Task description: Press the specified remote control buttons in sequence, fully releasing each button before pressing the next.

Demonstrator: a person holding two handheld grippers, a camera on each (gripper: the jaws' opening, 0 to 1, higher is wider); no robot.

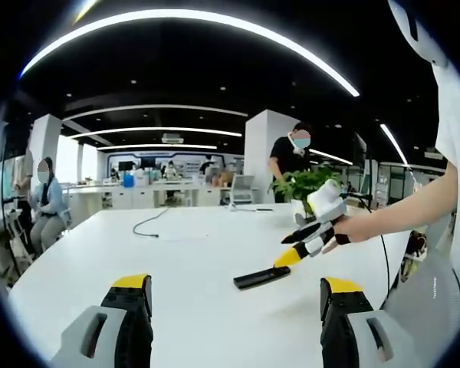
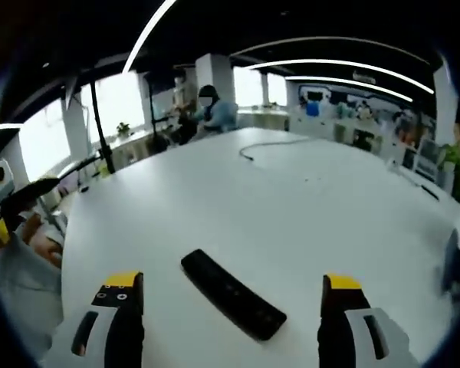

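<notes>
A slim black remote control lies flat on the white table. In the left gripper view my left gripper is open and low over the table, its yellow-tipped jaws wide apart just short of the remote. My right gripper, held by a hand, comes in from the right, and its lower yellow fingertip hovers at the remote's right end. In the right gripper view the remote lies diagonally between the open jaws of my right gripper, on the table.
A dark cable trails across the far part of the table, also visible as a cable. A potted plant stands behind the right gripper. People sit and stand at desks beyond the table. A person's hand is at the left edge.
</notes>
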